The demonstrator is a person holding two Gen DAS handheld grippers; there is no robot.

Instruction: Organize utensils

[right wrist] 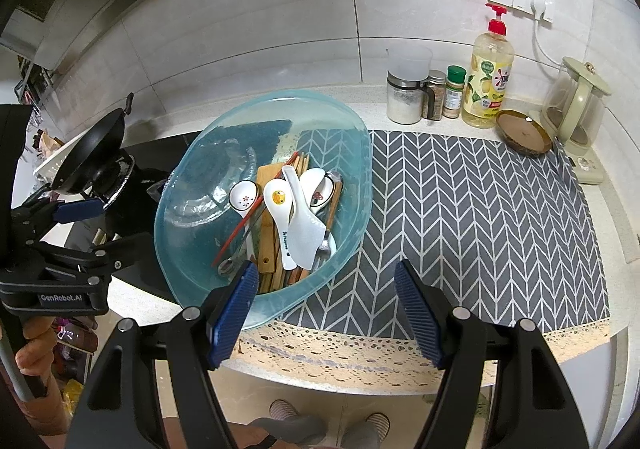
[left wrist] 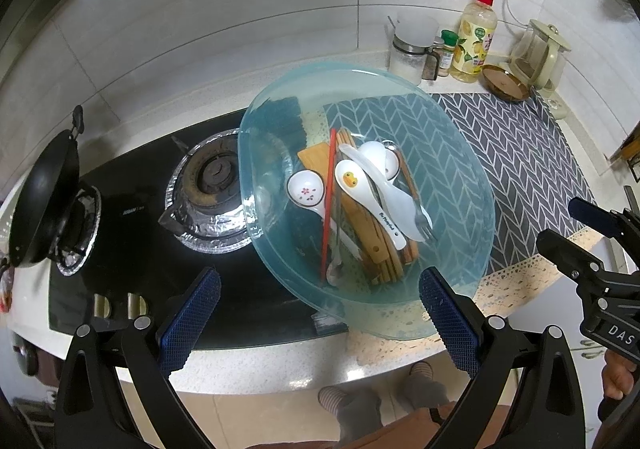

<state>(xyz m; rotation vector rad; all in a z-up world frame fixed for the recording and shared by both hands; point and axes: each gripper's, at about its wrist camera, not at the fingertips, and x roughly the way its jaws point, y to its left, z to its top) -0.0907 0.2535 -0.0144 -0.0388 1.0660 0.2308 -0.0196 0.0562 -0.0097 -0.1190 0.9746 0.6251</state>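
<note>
A speckled stone worktop [right wrist: 404, 361] runs along a white tiled wall [right wrist: 240, 49], with a grey chevron mat [right wrist: 480, 217] on its right part. The blue see-through basin [right wrist: 344, 129] sits on the mat's left end, overlapping the black stove [left wrist: 160, 249], and holds a jumble of utensils [right wrist: 288, 217]. Only the left view shows the foil-ringed burner [left wrist: 212, 185] plainly. The left tool [left wrist: 320, 313] and right tool [right wrist: 324, 305] both gape wide, holding nothing, near the basin's near rim.
</note>
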